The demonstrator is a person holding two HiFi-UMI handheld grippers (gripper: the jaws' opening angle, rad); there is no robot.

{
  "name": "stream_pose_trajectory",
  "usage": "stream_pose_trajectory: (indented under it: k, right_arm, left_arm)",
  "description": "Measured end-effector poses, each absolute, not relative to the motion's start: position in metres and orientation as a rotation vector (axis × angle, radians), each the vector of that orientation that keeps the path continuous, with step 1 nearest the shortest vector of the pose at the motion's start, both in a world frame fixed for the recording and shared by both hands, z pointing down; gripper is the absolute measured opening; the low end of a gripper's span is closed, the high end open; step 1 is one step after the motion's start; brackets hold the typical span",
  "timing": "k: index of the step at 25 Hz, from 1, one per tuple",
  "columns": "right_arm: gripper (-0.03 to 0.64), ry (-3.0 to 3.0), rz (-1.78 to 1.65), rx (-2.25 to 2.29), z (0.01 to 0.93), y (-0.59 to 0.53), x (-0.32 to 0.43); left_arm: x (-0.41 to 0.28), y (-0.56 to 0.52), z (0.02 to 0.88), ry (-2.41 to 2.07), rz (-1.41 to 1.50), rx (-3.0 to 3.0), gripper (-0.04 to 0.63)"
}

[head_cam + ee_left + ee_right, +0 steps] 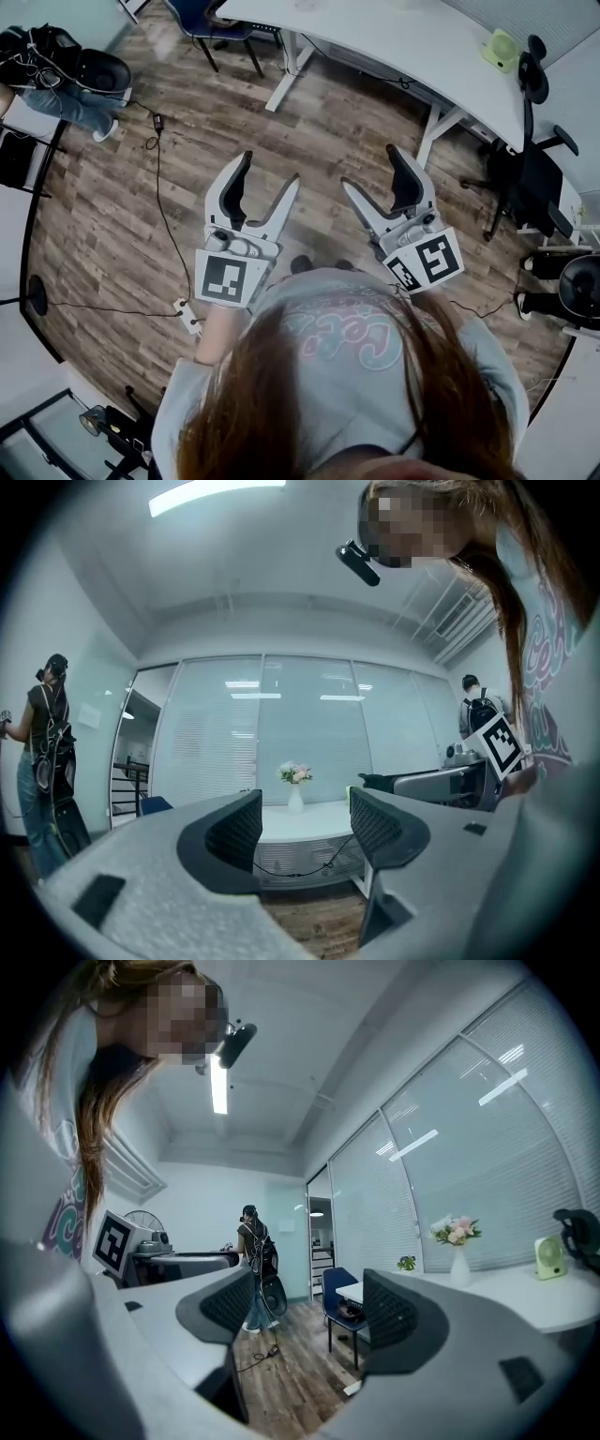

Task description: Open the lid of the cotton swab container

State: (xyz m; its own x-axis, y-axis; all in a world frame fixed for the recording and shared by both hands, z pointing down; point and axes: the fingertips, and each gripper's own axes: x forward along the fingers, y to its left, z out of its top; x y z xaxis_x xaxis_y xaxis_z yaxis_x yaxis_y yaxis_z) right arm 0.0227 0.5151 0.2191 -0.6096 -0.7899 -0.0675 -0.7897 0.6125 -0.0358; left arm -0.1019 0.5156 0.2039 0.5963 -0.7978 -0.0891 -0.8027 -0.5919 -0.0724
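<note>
left gripper [270, 171] jaws wide apart, nothing between. right gripper [370, 169] spread wide too, empty. both held level above wood floor [112, 234], white desk [375, 42] ahead.

Bright ceiling light strips [217, 1087] overhead; sharp centres, fisheye-warped, dark-vignetted edges.

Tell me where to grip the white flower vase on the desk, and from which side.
Probably grip the vase by its slim body, below the flowers, coming in level from the side. It stands upright on the desk, and the flowers cover its top, so an approach from above looks blocked.
</note>
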Motion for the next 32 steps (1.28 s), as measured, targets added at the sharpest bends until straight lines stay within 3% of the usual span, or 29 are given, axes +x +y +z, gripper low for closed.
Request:
stream_pose_trajectory:
  k: [18, 32]
  right_arm:
    - [0.351, 2.79, -0.001, -1.321, 0.222, 0.473, -0.052]
    - [0.351, 2.754, -0.051, -1.361, 0.237, 0.392, -0.02]
  left_arm:
    - [-0.167, 0.476, 0.223, 1.41, 0.085, -2.758, 0.264]
    - [-0.15, 0.402, 0.228, 1.415, 0.05, -2.743, 0.264]
